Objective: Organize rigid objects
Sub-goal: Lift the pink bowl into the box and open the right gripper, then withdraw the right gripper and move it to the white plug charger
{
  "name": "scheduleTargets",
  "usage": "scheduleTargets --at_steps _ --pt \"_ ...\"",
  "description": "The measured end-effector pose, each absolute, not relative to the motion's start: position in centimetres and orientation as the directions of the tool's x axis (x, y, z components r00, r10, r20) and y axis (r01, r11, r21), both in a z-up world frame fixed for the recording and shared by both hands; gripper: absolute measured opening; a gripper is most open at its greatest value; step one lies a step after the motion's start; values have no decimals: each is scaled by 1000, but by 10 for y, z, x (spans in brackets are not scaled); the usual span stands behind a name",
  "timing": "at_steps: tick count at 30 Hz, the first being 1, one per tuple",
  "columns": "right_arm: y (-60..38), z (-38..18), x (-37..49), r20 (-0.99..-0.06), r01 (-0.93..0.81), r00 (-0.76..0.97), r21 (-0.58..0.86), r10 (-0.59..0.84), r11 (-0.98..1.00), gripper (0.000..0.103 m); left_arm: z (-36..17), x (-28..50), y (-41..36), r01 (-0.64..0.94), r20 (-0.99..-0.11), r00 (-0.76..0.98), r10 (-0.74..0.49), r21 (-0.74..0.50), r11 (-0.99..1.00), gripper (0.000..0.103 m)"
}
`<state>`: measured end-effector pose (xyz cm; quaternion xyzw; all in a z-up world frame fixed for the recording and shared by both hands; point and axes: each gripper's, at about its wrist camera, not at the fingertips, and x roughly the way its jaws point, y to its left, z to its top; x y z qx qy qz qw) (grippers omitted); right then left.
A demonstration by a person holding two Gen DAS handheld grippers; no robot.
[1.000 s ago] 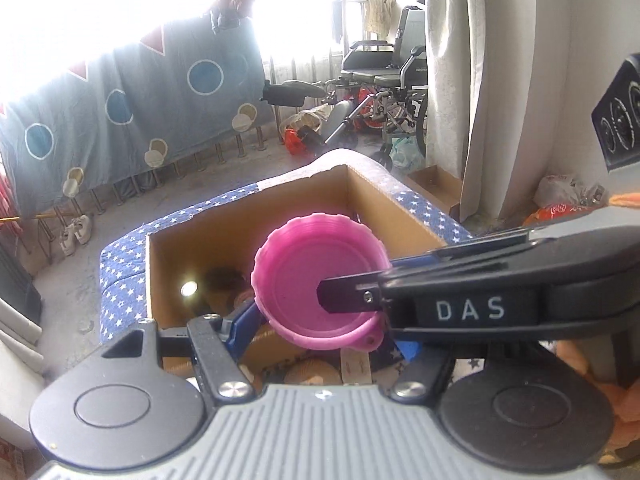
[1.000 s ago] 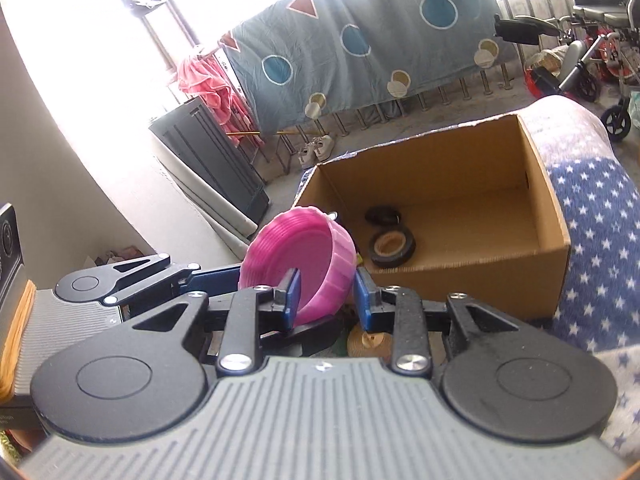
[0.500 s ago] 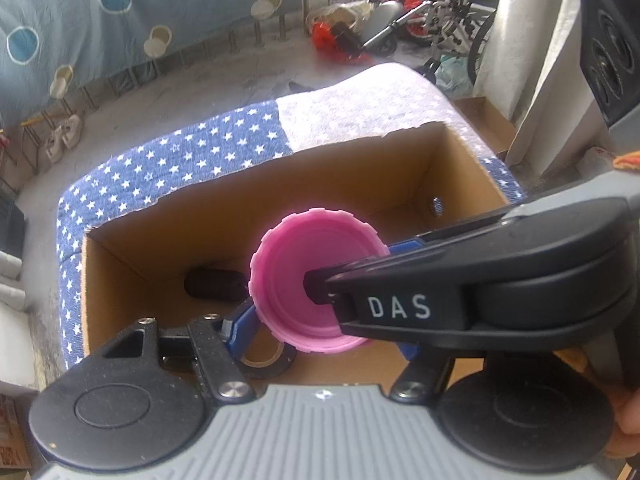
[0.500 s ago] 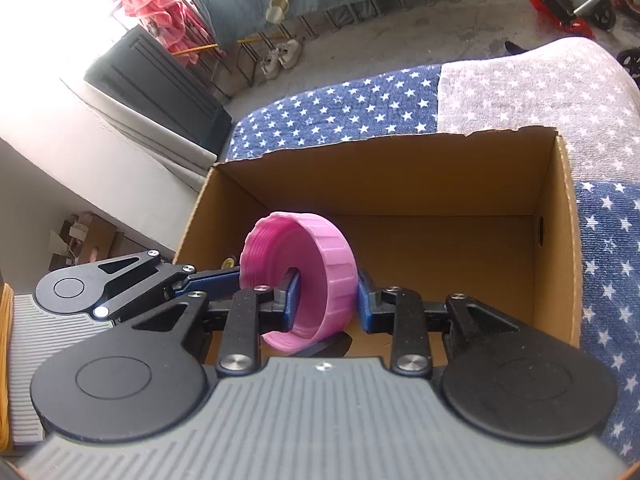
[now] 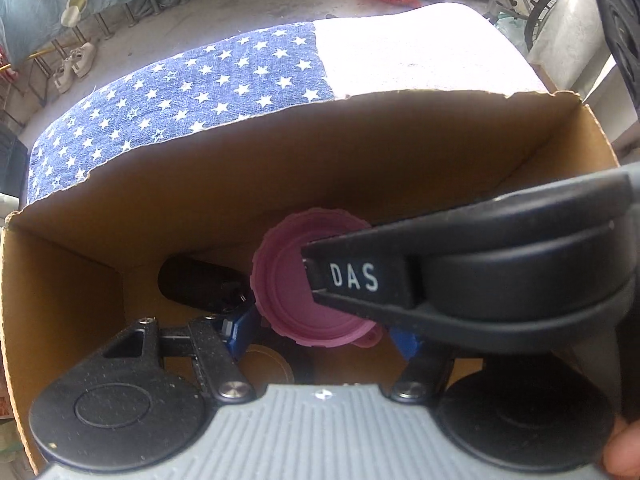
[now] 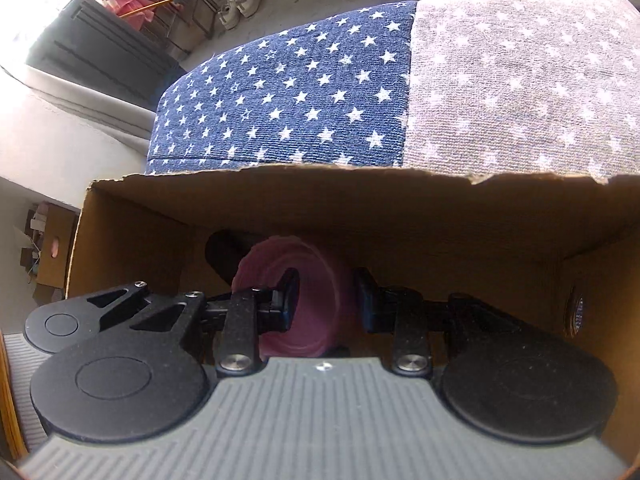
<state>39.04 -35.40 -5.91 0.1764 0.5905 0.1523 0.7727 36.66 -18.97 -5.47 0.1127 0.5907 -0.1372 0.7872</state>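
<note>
1. Pink plastic lid (image 6: 308, 304) sits on edge inside the cardboard box (image 6: 400, 216), low between the fingers of the right gripper (image 6: 326, 300)
2. Right fingers (image 6: 366, 300) stand narrowly apart: the left pad lies inside the lid's hollow; whether the right pad touches its wall I cannot tell
3. Left gripper (image 5: 320, 330) is spread wide around the lid (image 5: 288, 292), blue pads (image 5: 240, 328) beside its rim, contact unclear
4. Black roll (image 5: 192, 284) and tape roll (image 5: 266, 364) lie on the box floor
5. Box rests on a star-patterned cloth (image 6: 304, 92)
</note>
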Motion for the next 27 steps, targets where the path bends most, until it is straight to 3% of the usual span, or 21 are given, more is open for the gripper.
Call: scheduleTargets --at_steps 11,19,25,27 --pt "-377 -25 369 -821 17 371 474 434 881 42 -19 345 -177 338 -931 334 -149 -30 941 69" --pt "-397 47 277 -700 -31 521 556 488 830 46 41 284 -144 337 -873 427 -234 -86 938 69" --pt "-405 86 154 -560 -110 651 598 513 794 63 90 208 -106 385 -800 525 -291 -82 919 69" --pt "-403 85 118 -539 -108 670 609 510 786 73 99 179 -91 411 -783 534 -319 -90 907 69"
